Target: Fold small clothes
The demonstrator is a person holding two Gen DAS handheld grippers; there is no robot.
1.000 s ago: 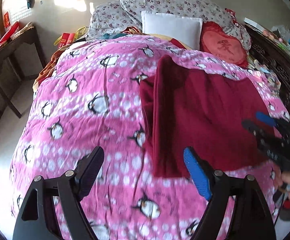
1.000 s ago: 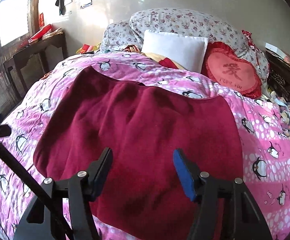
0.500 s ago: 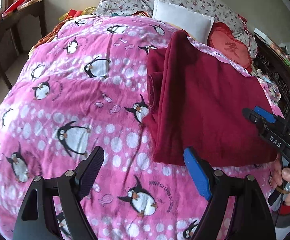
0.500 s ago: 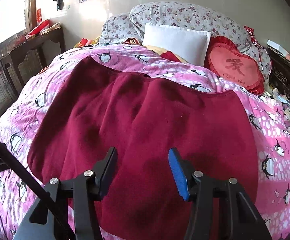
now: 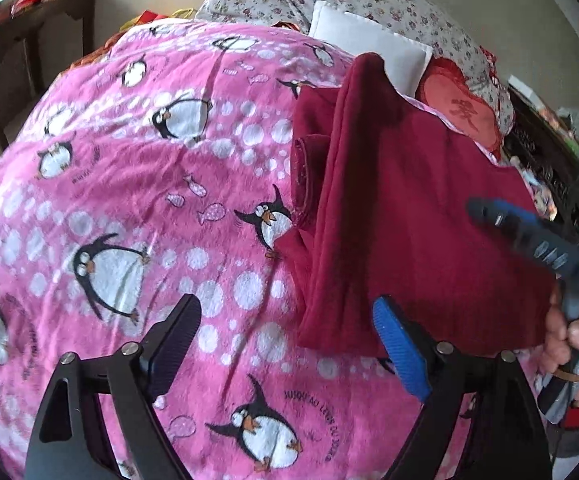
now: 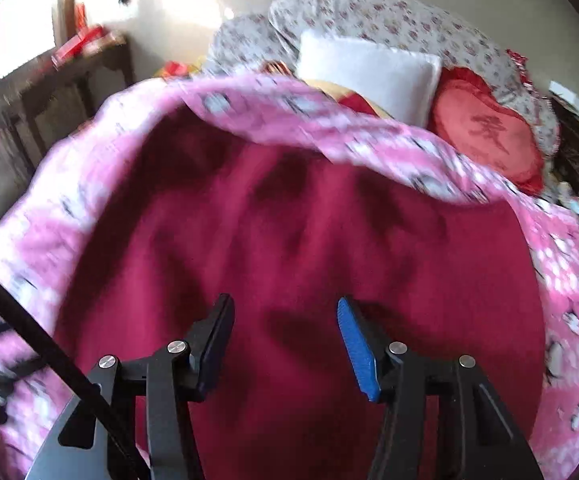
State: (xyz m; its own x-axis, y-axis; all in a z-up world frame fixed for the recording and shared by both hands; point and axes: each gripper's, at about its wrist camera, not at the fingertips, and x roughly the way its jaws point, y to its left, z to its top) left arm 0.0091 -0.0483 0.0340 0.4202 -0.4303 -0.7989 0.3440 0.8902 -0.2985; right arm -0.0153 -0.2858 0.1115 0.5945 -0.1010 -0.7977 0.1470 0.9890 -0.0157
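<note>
We are seeing one red garment (image 5: 421, 216) lying on one pink blanket (image 5: 137, 184). We are holding the left claw (image 5: 289, 344) and the right claw (image 6: 285, 344) spread, both gripping nothing.

"JUSQU'AU" on pink penguin blanket (image 5: 129, 184); character 爱 on red heart cushion (image 5: 465, 114).

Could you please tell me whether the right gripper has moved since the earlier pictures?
Yes. The right gripper has advanced over the dark red garment, toward the white pillow, which now looms larger.
</note>
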